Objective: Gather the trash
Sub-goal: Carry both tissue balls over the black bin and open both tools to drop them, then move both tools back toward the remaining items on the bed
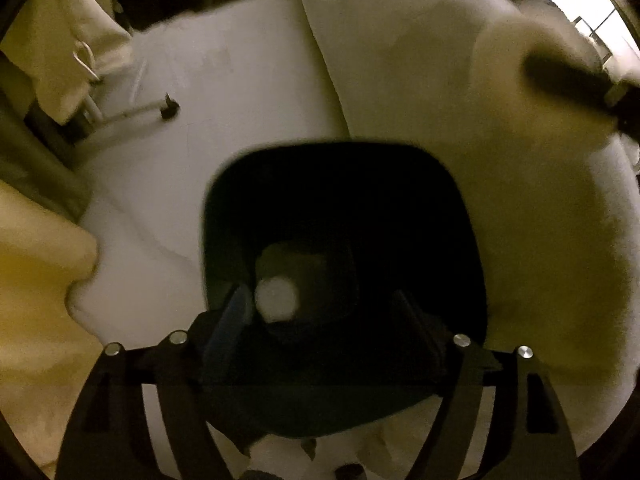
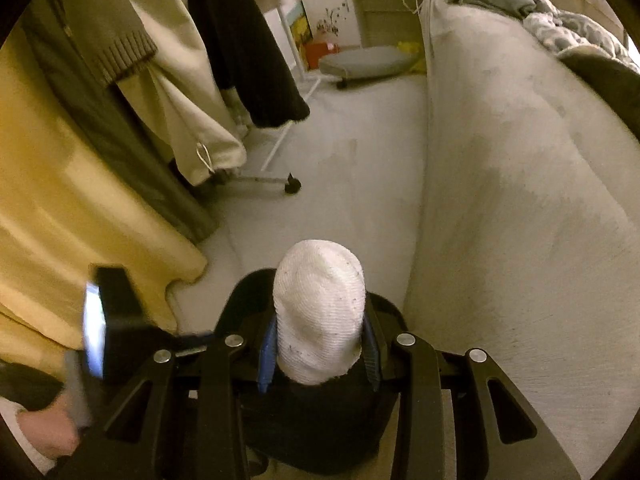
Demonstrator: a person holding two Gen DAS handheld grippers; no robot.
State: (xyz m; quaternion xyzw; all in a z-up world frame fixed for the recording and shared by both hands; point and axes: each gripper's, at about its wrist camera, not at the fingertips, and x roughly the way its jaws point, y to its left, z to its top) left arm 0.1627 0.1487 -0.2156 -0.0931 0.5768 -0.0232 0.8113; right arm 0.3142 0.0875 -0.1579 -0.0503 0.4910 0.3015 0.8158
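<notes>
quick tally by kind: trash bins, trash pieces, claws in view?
Trash bin: 1, black, open top.
Trash pieces: 2, a white wad low inside the bin under the open left claw, and a white ribbed wad clamped in the right claw above the bin.
Claws: 2.
Total: 5.
</notes>
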